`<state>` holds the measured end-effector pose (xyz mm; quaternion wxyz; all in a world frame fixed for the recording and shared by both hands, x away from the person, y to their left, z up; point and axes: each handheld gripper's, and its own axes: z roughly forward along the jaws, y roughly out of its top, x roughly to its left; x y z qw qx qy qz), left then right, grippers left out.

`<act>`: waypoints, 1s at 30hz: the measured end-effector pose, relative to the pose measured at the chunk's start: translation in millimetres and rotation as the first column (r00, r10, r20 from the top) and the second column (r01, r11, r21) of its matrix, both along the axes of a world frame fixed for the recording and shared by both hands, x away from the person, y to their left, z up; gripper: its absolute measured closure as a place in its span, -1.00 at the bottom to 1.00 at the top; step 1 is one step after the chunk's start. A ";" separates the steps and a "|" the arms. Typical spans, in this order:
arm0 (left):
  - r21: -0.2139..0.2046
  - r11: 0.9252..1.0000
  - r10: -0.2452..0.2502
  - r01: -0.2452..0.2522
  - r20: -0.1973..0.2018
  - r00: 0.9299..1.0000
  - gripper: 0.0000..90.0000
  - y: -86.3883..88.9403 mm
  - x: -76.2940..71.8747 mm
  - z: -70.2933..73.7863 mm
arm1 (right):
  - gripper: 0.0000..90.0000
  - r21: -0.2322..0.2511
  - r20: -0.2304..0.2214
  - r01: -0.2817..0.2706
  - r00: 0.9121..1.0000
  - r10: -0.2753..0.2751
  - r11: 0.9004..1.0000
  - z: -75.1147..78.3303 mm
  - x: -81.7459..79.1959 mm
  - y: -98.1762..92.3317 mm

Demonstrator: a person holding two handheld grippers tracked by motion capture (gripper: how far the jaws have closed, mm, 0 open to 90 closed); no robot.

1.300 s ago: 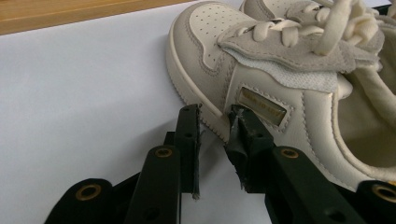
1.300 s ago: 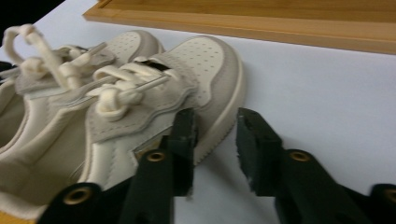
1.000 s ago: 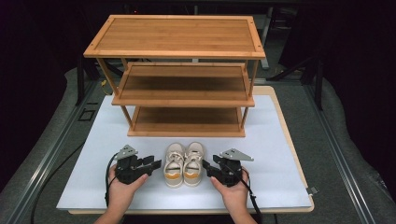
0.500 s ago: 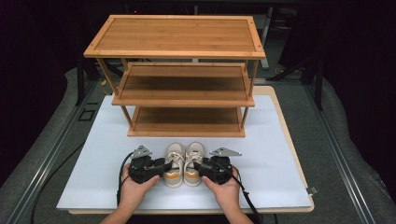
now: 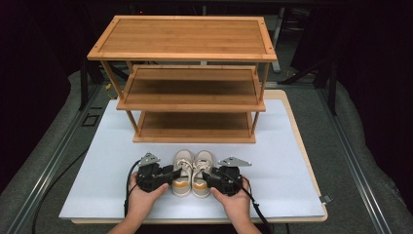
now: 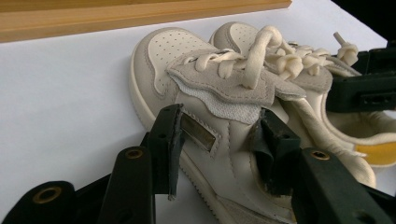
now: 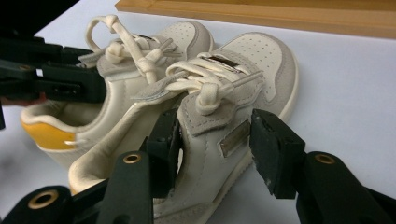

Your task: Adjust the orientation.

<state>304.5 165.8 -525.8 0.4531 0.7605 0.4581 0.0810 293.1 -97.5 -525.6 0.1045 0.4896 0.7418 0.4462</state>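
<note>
High view: at the near edge of the white table mat [image 5: 97, 170], the person's two hands are holding the grippers against a pair of small cream sneakers, toes pointing toward the rack. The left gripper [image 5: 168, 174] is sitting at the outer side of the left sneaker [image 5: 182, 170], and the right gripper [image 5: 208, 176] is sitting at the outer side of the right sneaker [image 5: 202, 168]; the two shoes are lying side by side, touching.

In the left gripper view, the left gripper's [image 6: 217, 144] jaws are straddling the left sneaker's [image 6: 196, 93] upper at mid-width, one pad outside its wall and one inside the opening, not visibly clamped. In the right gripper view, the right gripper's [image 7: 215, 140] jaws are likewise spread around the right sneaker's [image 7: 243, 79] side wall (a gap is showing at the outer pad).

Just beyond the shoes, a three-tier bamboo shoe rack [image 5: 187, 46] is standing on the mat, its shelves bare.
</note>
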 end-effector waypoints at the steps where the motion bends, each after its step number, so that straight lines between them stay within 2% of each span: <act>1: 0.004 1.000 0.003 -0.003 0.002 1.000 0.23 -0.8 -0.5 0.2 | 0.18 0.009 -0.003 0.013 1.000 -0.013 1.000 0.0 -1.5 1.2; 4: -0.010 1.000 0.008 -0.008 -0.007 1.000 0.23 -1.1 0.4 0.1 | 0.19 0.016 -0.003 0.031 1.000 -0.031 0.999 -0.5 -2.4 2.0; 5: -0.002 1.000 0.008 -0.008 -0.005 1.000 0.24 -1.7 0.6 0.5 | 0.19 0.021 -0.006 0.036 0.999 -0.035 0.999 -0.8 -1.8 2.4; 7: 0.013 1.000 0.011 -0.011 0.003 1.000 0.24 -4.4 1.2 0.9 | 0.19 0.016 -0.005 0.037 0.999 -0.037 0.999 -0.3 -0.5 3.3; 9: 0.000 1.000 0.019 -0.019 0.003 1.000 0.25 -6.1 2.9 0.0 | 0.20 0.000 0.002 0.042 0.999 -0.042 0.999 0.3 1.5 2.7; 14: -0.001 1.000 0.023 -0.023 0.008 1.000 0.24 -7.5 4.1 -0.6 | 0.20 -0.006 0.007 0.051 0.999 -0.051 0.999 -0.2 4.5 0.6; 20: -0.038 0.999 0.034 -0.033 0.025 0.999 0.21 -4.4 1.6 -4.6 | 0.10 -0.013 0.066 0.088 0.994 -0.087 0.996 -6.0 -3.6 6.0; 22: -0.051 0.998 0.030 -0.029 0.025 0.999 0.19 -2.4 1.0 -5.3 | 0.06 0.005 0.056 0.093 0.994 -0.093 0.996 -6.3 -4.5 5.7; 27: -0.084 0.996 0.041 -0.039 0.024 0.999 0.15 -0.2 -2.5 -7.2 | 0.06 0.044 0.070 0.117 0.990 -0.120 0.992 -9.1 -8.1 5.2; 30: -0.112 0.991 0.074 -0.070 0.035 0.997 0.13 -2.1 -6.2 -10.4 | 0.11 0.053 0.069 0.134 0.988 -0.138 0.990 -9.9 -8.9 5.2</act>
